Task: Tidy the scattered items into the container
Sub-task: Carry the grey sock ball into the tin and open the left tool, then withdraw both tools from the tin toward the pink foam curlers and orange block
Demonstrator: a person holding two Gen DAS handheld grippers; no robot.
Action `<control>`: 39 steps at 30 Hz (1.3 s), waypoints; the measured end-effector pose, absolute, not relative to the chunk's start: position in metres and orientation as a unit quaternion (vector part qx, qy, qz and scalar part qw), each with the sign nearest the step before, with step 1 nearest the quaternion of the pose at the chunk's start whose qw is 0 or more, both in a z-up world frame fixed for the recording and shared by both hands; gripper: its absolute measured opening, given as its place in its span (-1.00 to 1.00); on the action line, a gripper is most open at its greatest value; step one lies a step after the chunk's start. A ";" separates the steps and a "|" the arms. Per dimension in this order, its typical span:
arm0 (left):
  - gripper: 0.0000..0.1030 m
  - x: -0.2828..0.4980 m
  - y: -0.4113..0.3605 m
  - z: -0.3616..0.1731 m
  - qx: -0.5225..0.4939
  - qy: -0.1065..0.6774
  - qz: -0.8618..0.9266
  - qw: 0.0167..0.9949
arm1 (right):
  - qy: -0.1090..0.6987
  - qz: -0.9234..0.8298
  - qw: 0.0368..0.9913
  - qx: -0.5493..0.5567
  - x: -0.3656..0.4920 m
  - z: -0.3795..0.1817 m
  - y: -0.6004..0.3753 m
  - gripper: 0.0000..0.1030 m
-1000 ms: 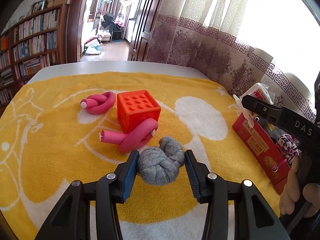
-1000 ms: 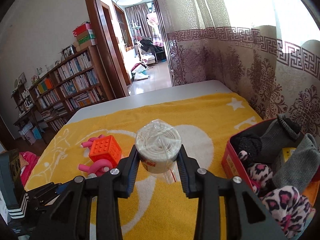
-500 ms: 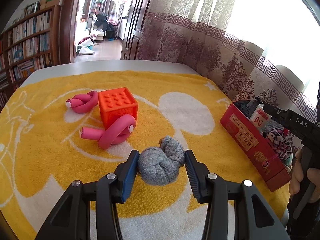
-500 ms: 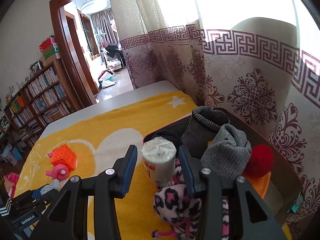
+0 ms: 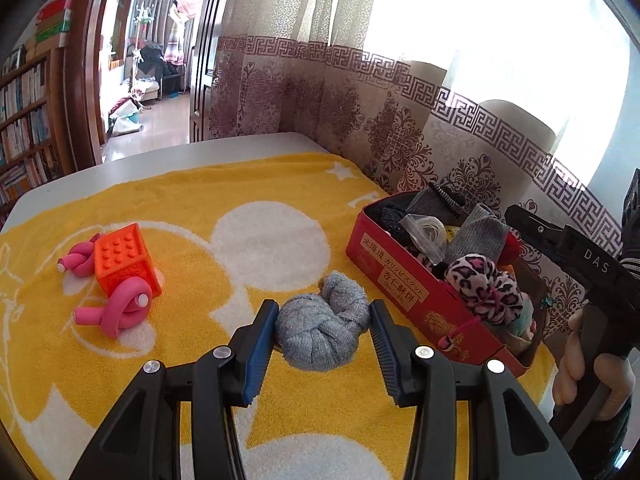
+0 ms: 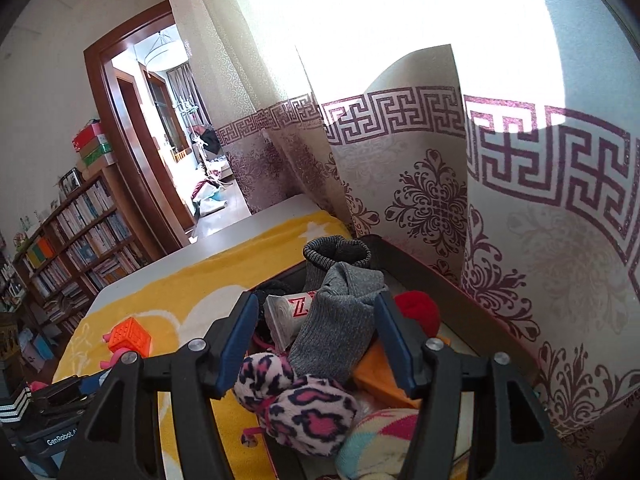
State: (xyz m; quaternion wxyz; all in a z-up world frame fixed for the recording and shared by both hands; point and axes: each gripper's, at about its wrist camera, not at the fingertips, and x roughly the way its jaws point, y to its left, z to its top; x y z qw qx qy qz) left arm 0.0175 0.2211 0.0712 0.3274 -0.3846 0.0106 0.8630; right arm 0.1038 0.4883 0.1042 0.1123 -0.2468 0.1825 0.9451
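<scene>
My left gripper (image 5: pixel 323 312) is shut on a rolled grey sock (image 5: pixel 320 334), held just above the yellow towel (image 5: pixel 240 200) and close to the red box (image 5: pixel 394 276). My right gripper (image 6: pixel 315 300) hangs over that box (image 6: pixel 424 268), and its jaws are opening. The plastic-wrapped white roll (image 6: pixel 286 316) lies on the box's contents below them, free of the pads. An orange studded cube (image 5: pixel 124 258) and two pink foam twists (image 5: pixel 116 312) (image 5: pixel 78 260) lie on the towel at the left.
The box holds grey socks (image 6: pixel 340 320), a leopard-print plush (image 6: pixel 304 400) and a red ball (image 6: pixel 416 312). A patterned curtain (image 5: pixel 380 120) hangs right behind it. Bookshelves (image 6: pixel 80 240) and a doorway stand beyond the table's far edge. A hand (image 5: pixel 592 368) grips the right tool.
The left gripper carried the grey sock rightward, toward the red box. The right gripper moved over the box and let go of the white roll, which now lies inside.
</scene>
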 end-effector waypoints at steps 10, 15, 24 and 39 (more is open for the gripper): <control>-0.06 0.042 0.309 0.102 -0.359 0.053 0.838 0.407 | 0.219 0.949 0.123 -0.193 0.139 0.131 0.522 0.29; -0.06 0.053 0.349 0.108 -0.353 0.064 0.824 0.439 | 0.231 0.947 0.130 -0.179 0.146 0.135 0.533 0.30; 0.05 0.049 0.394 0.083 -0.393 0.068 0.792 0.462 | 0.242 0.944 0.138 -0.174 0.150 0.135 0.544 0.30; 0.58 0.041 0.348 0.091 -0.383 0.029 0.808 0.446 | 0.227 0.946 0.122 -0.198 0.138 0.125 0.525 0.30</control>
